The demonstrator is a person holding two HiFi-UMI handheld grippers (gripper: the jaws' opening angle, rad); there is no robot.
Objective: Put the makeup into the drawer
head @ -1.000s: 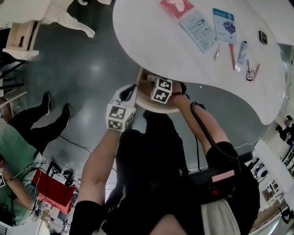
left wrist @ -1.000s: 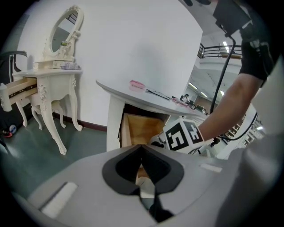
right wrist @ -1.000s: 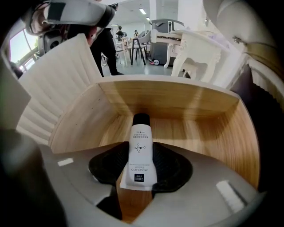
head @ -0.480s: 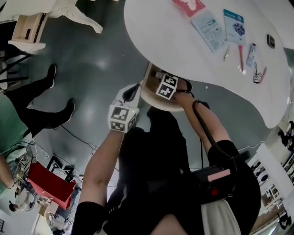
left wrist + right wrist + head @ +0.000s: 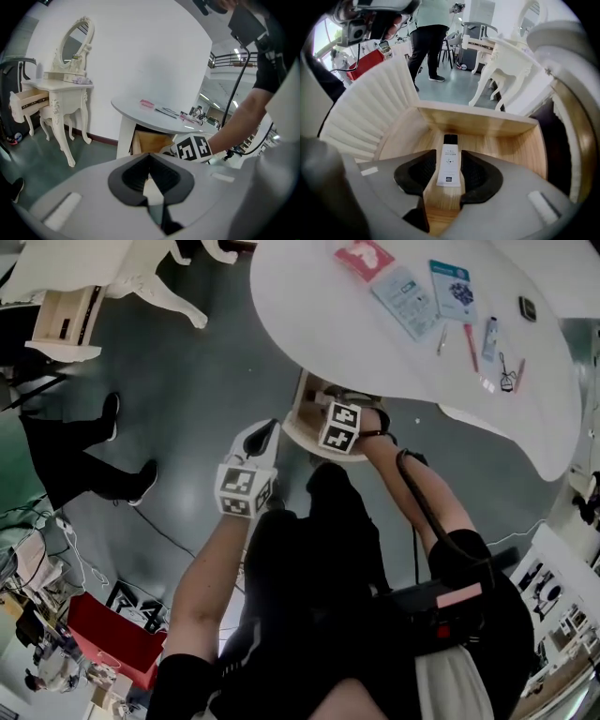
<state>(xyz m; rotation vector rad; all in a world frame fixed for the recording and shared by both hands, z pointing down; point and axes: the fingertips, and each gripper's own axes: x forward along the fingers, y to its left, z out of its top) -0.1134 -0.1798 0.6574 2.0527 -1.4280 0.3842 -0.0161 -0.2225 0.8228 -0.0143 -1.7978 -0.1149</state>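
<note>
The white table's (image 5: 375, 343) wooden drawer (image 5: 307, 411) is pulled out. My right gripper (image 5: 337, 424) reaches down into it. In the right gripper view its jaws (image 5: 448, 155) are open above a white makeup tube with a black cap (image 5: 449, 169), which lies flat on the drawer floor (image 5: 506, 145) untouched by the pads. My left gripper (image 5: 263, 433) hovers left of the drawer front, shut and empty (image 5: 150, 158). More makeup stays on the tabletop: a tube (image 5: 492, 334), a red pencil (image 5: 472, 343), an eyelash curler (image 5: 507, 377) and packets (image 5: 405, 298).
The drawer's ribbed white front (image 5: 370, 117) curves round at the left. A white dressing table with a mirror (image 5: 61, 89) stands off to the left, one drawer (image 5: 28, 101) pulled out. A bystander in black trousers (image 5: 75, 456) and a red box (image 5: 117, 634) are on the grey floor.
Both grippers stay by the open drawer; the left one has lifted a little. The bystander's legs at the left have shifted, and the view has moved slightly.
</note>
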